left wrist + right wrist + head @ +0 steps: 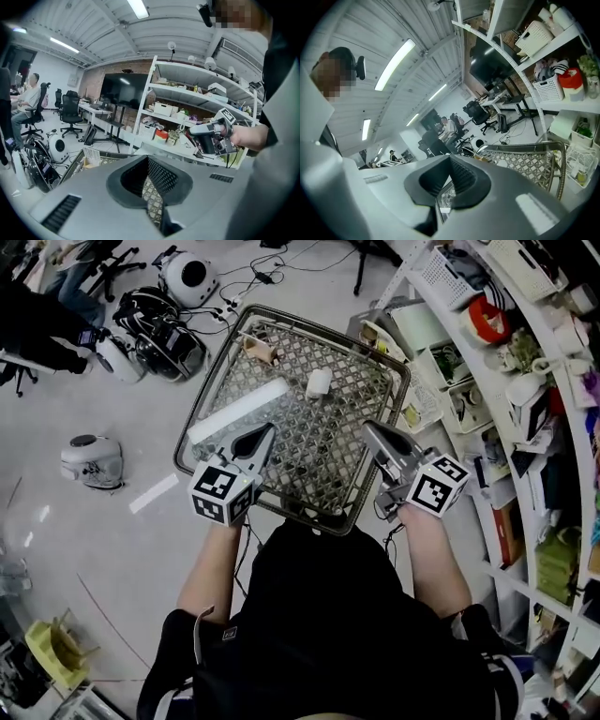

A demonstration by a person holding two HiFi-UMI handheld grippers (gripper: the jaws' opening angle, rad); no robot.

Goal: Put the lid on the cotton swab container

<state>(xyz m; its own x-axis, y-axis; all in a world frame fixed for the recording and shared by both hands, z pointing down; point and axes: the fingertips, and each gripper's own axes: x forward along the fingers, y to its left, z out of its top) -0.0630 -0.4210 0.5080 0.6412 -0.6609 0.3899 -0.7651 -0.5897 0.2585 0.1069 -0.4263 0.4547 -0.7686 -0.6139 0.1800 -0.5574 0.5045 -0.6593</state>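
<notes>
A small white cylindrical container (319, 382) stands at the far middle of the metal lattice table (330, 465). A long white tube-like piece (239, 411) lies slantwise on the table's left side. A small tan object (262, 350) sits near the far left corner. My left gripper (265, 434) hovers over the near left part of the table, shut and empty, pointing at the long piece's near end. My right gripper (371, 430) is over the near right part, shut and empty. It also shows held in a hand in the left gripper view, right gripper (211, 136). No separate lid can be made out.
Curved white shelves (525, 399) packed with baskets, cups and boxes run along the right of the table. On the floor to the left lie round white devices (92, 461), black gear (169, 329) and cables. People sit at desks further off.
</notes>
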